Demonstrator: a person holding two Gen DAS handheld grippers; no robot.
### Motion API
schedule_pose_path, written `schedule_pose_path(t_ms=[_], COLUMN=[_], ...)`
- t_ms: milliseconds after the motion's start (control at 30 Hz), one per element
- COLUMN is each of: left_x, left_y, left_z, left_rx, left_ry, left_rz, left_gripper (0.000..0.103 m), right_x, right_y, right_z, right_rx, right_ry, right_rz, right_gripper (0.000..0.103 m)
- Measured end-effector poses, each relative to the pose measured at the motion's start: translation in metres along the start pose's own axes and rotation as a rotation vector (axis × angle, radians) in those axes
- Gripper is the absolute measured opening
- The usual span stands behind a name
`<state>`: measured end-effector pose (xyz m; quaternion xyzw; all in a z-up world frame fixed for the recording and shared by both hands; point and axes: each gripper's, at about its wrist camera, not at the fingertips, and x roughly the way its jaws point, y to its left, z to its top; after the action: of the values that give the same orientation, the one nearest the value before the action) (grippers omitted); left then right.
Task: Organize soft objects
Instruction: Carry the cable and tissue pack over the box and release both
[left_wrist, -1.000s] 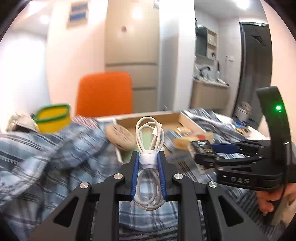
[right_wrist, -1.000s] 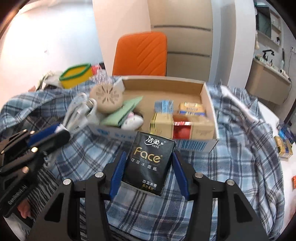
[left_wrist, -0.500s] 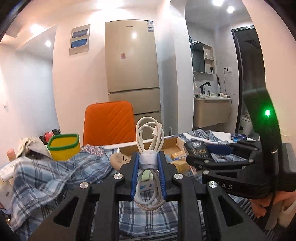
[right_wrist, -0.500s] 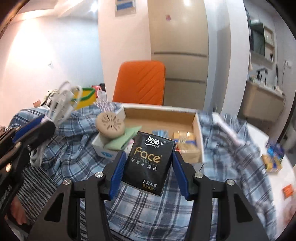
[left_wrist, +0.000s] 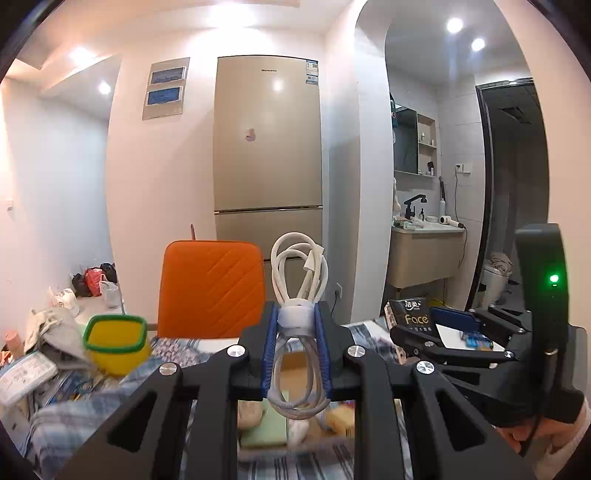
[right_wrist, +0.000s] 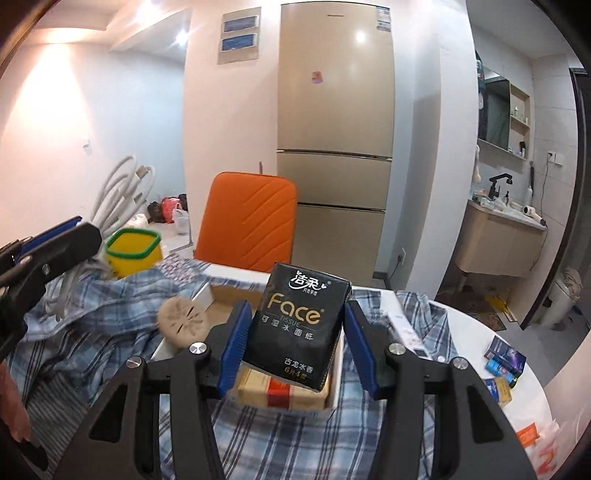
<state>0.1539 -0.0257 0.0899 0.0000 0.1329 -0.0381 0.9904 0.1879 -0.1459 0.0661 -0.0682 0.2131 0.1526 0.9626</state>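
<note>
Right claw clamps a black "Face TISSUE" pack; left claw grips a coiled white cable.

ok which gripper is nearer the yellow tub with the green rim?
Left. The left gripper, shut on the white cable, sits right beside the yellow tub. The right gripper, holding the black tissue pack, is over the cardboard box, farther away.

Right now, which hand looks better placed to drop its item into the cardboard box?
Probably the right: its gripper holds the tissue pack directly above the cardboard box. The left gripper, holding the white cable, sits off beside it.
</note>
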Motion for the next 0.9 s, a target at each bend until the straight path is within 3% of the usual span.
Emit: schedule_pose_path(t_ms=[100, 233, 433, 567, 833, 900], left_x=[0.031, 0.057, 0.086, 0.106, 0.169, 0.173], left_y=[0.004, 0.012, 0.020, 0.027, 0.039, 0.041], left_z=[0.015, 0.023, 0.003, -0.016, -0.059, -0.070], left_rx=[0.017, -0.013, -0.041, -0.035, -0.077, -0.093], left_ry=[0.010, 0.012, 0.068, 0.131, 0.478, 0.515], left_rz=[0.044, 0.038, 0.028, 0.035, 0.022, 0.007], left_gripper=[0.021, 0.021, 0.021, 0.021, 0.021, 0.021], right_x=[0.012, 0.027, 0.053, 0.074, 0.111, 0.118], right_y=[-0.007, -0.011, -0.011, -0.005, -0.008, -0.009], right_z=[0.016, 0.030, 0.026, 0.011, -0.016, -0.022], right_rx=[0.027, 0.029, 0.027, 0.021, 0.023, 0.028], right_ry=[0.000, -0.012, -0.013, 0.035, 0.176, 0.207], right_rz=[-0.013, -0.036, -0.060, -0.042, -0.001, 0.007], right_gripper=[0.050, 0.050, 0.050, 0.050, 0.050, 0.050])
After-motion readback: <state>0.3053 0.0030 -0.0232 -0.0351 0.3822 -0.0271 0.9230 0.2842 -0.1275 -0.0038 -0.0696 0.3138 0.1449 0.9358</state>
